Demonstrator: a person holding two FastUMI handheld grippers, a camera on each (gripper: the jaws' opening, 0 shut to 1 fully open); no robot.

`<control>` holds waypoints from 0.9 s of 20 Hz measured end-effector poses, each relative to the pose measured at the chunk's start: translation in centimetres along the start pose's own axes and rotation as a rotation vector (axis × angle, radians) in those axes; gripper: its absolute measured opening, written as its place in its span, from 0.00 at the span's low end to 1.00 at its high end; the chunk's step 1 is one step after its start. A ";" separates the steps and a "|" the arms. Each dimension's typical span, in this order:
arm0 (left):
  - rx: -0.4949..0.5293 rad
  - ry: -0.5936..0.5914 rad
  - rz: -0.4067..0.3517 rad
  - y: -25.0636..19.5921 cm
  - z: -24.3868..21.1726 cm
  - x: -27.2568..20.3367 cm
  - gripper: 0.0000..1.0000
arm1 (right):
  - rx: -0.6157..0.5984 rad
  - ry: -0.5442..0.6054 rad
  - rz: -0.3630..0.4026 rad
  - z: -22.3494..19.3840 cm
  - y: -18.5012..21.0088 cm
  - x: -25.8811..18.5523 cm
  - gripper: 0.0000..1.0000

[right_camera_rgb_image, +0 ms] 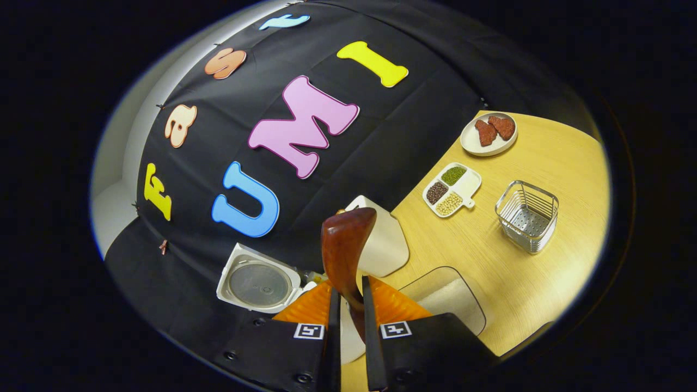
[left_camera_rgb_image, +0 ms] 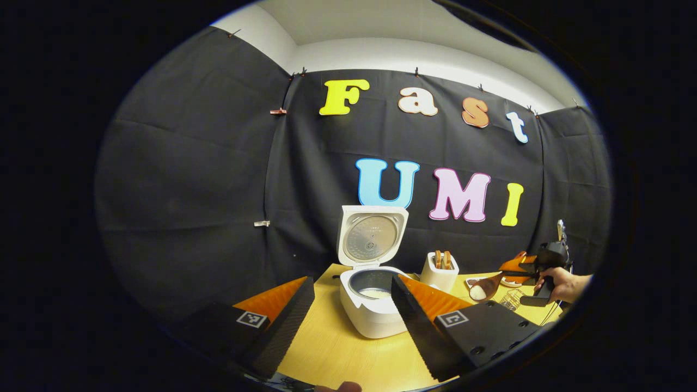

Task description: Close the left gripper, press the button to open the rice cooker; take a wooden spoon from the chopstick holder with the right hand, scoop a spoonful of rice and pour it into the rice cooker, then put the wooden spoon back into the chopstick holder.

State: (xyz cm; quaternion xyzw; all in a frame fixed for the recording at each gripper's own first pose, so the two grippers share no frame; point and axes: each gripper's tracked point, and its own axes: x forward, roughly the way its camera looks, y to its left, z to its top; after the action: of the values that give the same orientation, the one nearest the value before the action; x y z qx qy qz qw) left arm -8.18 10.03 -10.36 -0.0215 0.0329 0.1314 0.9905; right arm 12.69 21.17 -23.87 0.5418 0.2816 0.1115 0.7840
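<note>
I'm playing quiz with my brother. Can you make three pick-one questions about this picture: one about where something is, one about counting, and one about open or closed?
1. Where is the wooden spoon?
A. In the wire basket
B. Between the right hand-held gripper's fingers
C. On the plate

2. How many sections of beans and grains does the white divided dish have?
A. Three
B. One
C. Five

3. How is the rice cooker's lid?
A. Shut
B. Taken away
C. Standing open

Answers:
1 B: both fingers press on the handle in the right gripper view.
2 A: green, dark and pale fillings sit in separate sections.
3 C: the lid stands up behind the pot in the left gripper view.
</note>
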 end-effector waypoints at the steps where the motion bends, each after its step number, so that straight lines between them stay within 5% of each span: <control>1: -0.005 -0.004 -0.004 -0.1 -0.1 0.1 0.97 | 0.005 -0.007 0.012 0.4 1.2 0.0 0.23; 7: -0.051 0.015 -0.023 -0.5 -1.6 0.7 0.97 | 0.024 -0.010 0.096 -0.4 9.5 2.5 0.22; 12: -0.042 0.023 0.020 1.6 -2.0 0.4 0.97 | 0.010 0.049 0.159 -5.5 15.7 7.4 0.22; 18: -0.061 0.046 0.072 4.1 -2.9 -0.1 0.96 | -0.234 0.105 0.199 -13.7 19.9 13.9 0.22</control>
State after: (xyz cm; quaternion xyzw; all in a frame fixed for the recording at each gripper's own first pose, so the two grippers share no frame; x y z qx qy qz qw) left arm -9.48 13.77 -13.34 -0.0533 0.0523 0.1675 0.9830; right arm 18.92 46.32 -13.61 0.4655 0.2521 0.2489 0.8111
